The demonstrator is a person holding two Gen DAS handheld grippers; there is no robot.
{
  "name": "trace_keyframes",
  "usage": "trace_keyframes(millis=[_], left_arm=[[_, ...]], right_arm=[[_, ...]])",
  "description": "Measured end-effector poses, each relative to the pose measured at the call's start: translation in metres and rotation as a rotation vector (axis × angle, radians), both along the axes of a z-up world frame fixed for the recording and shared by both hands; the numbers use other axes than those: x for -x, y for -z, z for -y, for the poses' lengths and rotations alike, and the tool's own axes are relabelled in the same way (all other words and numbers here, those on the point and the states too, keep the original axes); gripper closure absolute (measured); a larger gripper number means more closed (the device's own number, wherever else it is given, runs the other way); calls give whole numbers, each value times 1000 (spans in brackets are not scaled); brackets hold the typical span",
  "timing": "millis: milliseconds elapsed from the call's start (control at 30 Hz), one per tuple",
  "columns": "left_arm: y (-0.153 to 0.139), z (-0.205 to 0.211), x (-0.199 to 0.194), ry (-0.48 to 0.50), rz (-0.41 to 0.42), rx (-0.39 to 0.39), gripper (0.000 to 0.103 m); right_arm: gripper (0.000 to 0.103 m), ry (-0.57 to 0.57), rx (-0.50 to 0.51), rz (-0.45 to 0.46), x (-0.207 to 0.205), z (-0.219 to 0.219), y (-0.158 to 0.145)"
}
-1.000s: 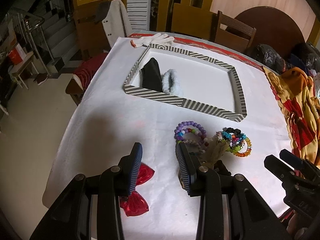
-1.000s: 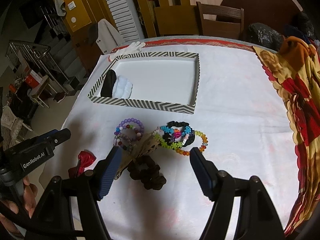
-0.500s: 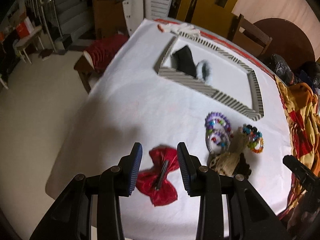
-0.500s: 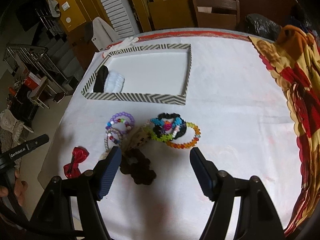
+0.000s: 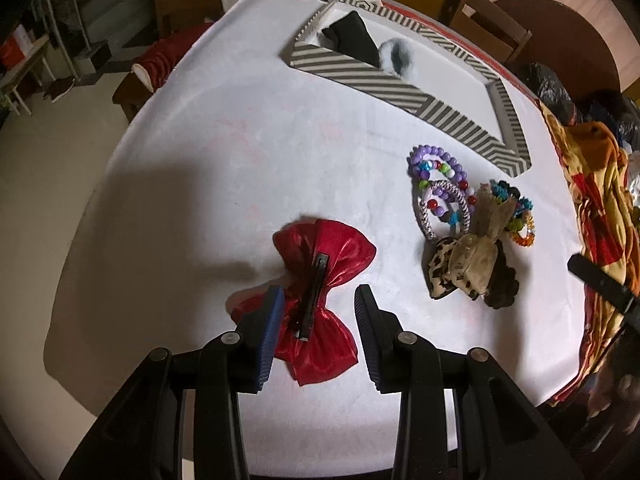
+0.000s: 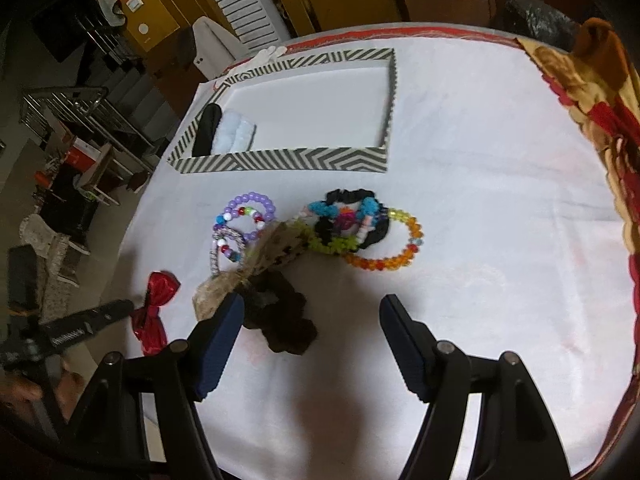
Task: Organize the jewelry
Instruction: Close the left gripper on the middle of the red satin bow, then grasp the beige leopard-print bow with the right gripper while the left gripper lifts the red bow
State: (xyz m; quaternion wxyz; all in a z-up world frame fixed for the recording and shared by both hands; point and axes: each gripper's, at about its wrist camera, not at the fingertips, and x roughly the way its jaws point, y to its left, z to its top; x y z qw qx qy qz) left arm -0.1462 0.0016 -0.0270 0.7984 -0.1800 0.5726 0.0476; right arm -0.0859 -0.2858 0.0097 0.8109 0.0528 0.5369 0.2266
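One red bow (image 5: 320, 300) lies between the left gripper's (image 5: 320, 312) fingers. One striped box (image 6: 304, 120) sits far ahead, holding two soft bands (image 6: 224, 132). Several bead bracelets (image 6: 248, 216) cluster ahead; exact count unclear.

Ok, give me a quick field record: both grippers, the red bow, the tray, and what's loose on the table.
left gripper: open, straddling the red bow, pads not pressing it
right gripper: open, empty, above the dark scrunchie
striped tray: holds a black item and a white fluffy item, otherwise bare
loose on table: purple bead bracelet, orange bead bracelet, leopard-print bow
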Motion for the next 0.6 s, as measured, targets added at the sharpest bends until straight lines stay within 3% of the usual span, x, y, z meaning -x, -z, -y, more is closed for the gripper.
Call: trace_keyframes(millis=[233, 433, 600], left_arm=[[14, 2, -7, 27, -10, -39, 72], [25, 4, -12, 53, -57, -100, 72], [28, 1, -14, 58, -47, -80, 72]], right_arm=[[29, -40, -50, -51, -16, -30, 11], [29, -83, -19, -101, -30, -69, 36], [33, -97, -21, -157, -42, -87, 55]])
